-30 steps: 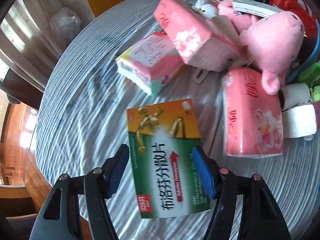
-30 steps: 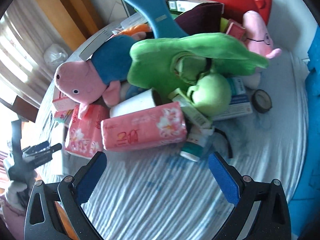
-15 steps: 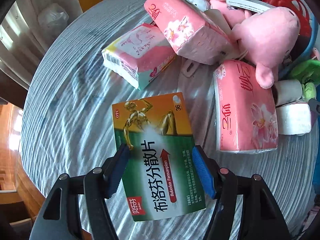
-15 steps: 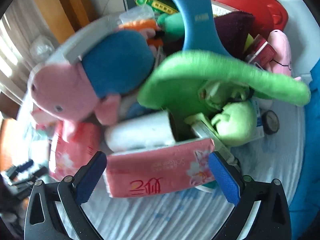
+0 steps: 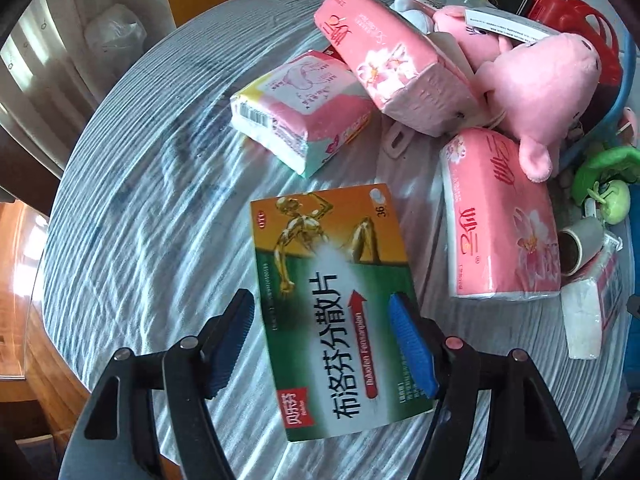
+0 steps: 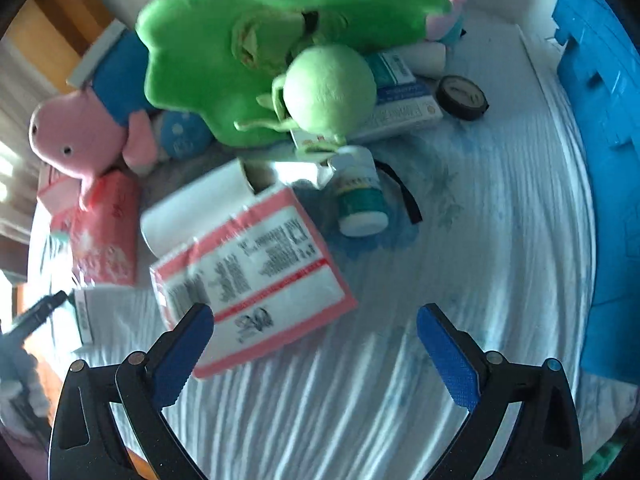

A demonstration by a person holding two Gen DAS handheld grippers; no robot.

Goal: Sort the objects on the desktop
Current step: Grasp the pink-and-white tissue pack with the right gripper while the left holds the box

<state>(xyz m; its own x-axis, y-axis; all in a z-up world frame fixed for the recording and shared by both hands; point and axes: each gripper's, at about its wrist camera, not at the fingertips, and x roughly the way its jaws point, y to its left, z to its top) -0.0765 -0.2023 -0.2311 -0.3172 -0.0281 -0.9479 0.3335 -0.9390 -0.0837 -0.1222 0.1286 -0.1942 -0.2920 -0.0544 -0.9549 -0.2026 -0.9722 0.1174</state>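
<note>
Medicine box (image 5: pixel 336 308) lies flat on striped cloth (image 5: pixel 132 240) between left gripper (image 5: pixel 328 340) pads — right pad touching, left pad apart. Pink tissue packs (image 5: pixel 500 216) at 2 o'clock. Right gripper (image 6: pixel 316 344) spread wide — nothing held, tissue pack (image 6: pixel 256 272) at 11.

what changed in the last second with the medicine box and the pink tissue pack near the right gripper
The left gripper closed its fingers on the green and orange medicine box, then parted them; a gap now shows at the left finger. The pink tissue pack by the open right gripper rolled over, its printed white back now facing up, one end between the fingers. The plush toys and other tissue packs kept their places.
</note>
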